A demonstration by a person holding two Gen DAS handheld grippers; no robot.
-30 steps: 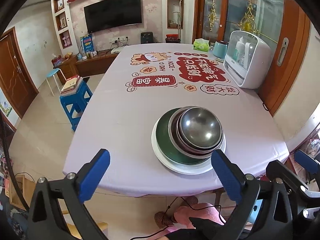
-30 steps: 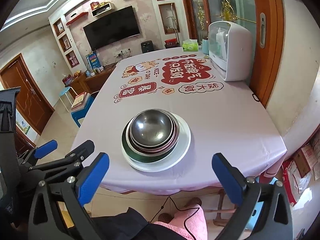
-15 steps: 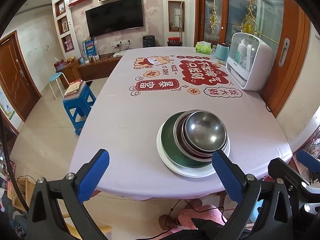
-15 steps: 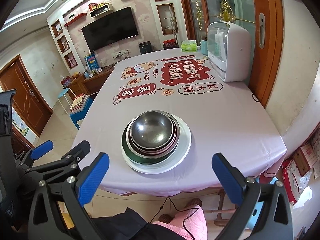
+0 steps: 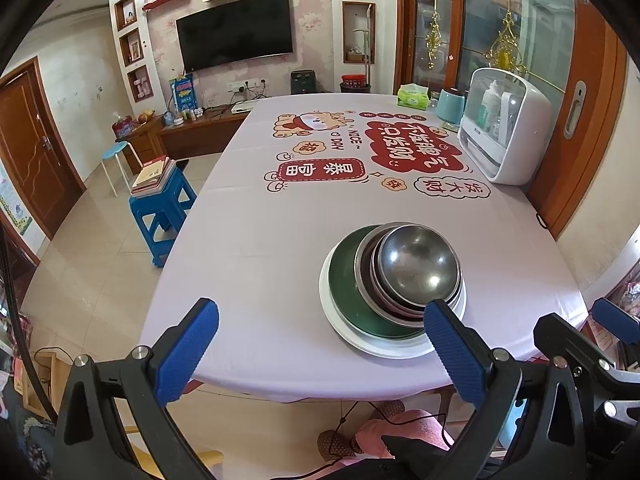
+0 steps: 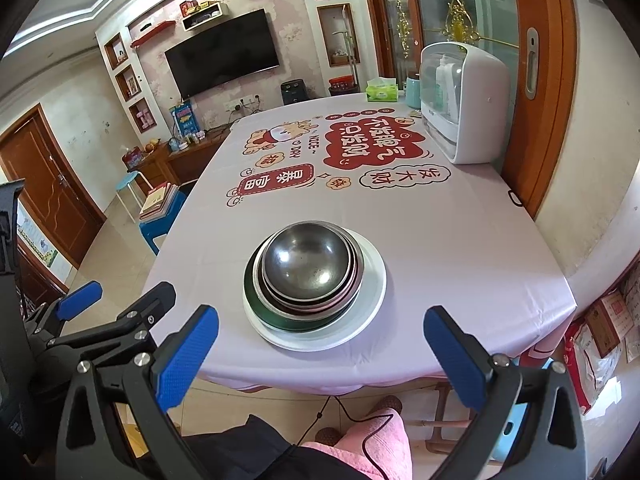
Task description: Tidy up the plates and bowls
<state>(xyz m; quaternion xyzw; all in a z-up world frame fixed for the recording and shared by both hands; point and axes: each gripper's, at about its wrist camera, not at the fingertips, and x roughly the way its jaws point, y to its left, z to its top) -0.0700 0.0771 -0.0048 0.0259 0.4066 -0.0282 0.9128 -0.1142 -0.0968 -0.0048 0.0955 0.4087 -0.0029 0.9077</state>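
Closest to you: your left tool (image 5: pixel 320 344) is spread wide, blue pads far apart, nothing between them and nothing touching; it hangs off the near edge of the counter (image 5: pixel 256 264); its right pad (image 5: pixel 450 346) overlaps the near rim of the dish stack in that view, but whether it actually touches I can't tell. Your right tool (image 6: pixel 320 346) is the same deal; gaping wide, empty, held short of the counter edge, with the stack sitting between its two pads further out. From the right wrist view you can also spot the left tool's black frame and a blue tip low on the left; below that, dark clothing and pink slippers (image 6: pixel 372 436) on the floor.

Next out is the stack itself, near the front edge of the counter; a white plate (image 6: pixel 370 280) at the bottom, a green plate (image 5: pixel 346 284) on it, then a couple of nested steel dishes, and a steel bowl (image 6: pixel 310 260) on top, upright and empty; the upper pieces sit a bit off-centre on the white plate.

Past that, the lilac cloth with red cartoon prints (image 5: pixel 372 156); at the far right a white cabinet with a clear door (image 5: pixel 504 124), bottles inside; beside it a teal canister (image 5: pixel 450 104) and a green tissue pack (image 5: pixel 412 96). Off the counter to the left, a blue stool (image 5: pixel 164 208) with books on it; a TV (image 5: pixel 236 32) on the back wall.
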